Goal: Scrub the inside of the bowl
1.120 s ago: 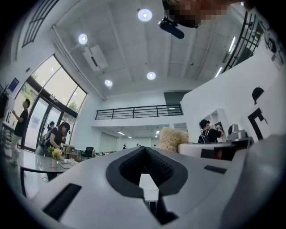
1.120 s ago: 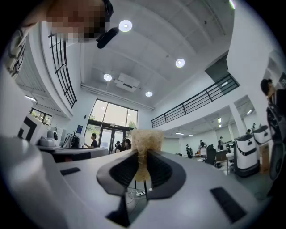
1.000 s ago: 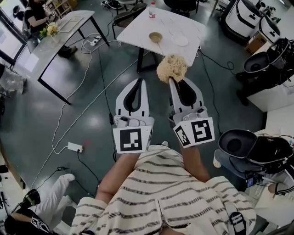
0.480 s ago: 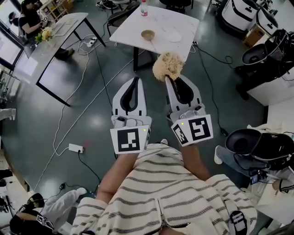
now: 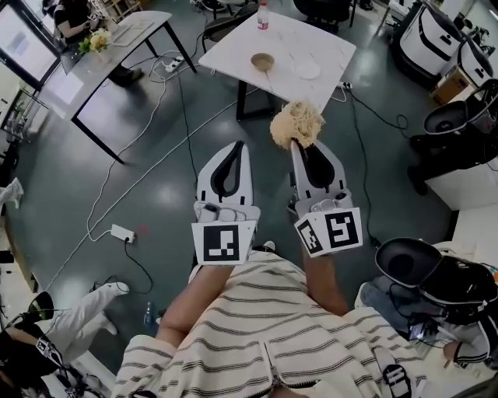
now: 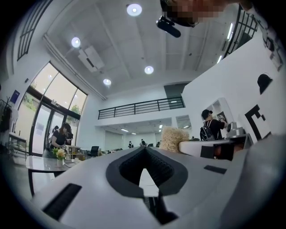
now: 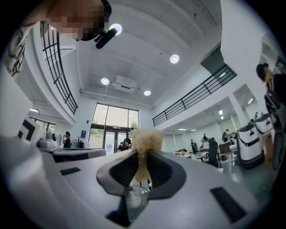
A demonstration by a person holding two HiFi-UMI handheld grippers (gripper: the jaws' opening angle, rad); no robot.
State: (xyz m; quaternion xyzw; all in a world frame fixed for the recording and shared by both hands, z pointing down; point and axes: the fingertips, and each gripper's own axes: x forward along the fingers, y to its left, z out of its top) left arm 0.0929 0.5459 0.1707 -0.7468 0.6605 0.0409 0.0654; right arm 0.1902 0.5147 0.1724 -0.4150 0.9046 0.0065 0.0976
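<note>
Right gripper clamps scrubber — left gripper closed; bowl on table.

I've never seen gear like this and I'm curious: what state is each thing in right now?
Left gripper: fingers shut, holding nothing.
Right gripper: fingers shut on the scrubber.
Scrubber: held in the air, well short of the bowl.
Bowl: upright on the table, untouched.
Bottle: standing upright on the table.
</note>
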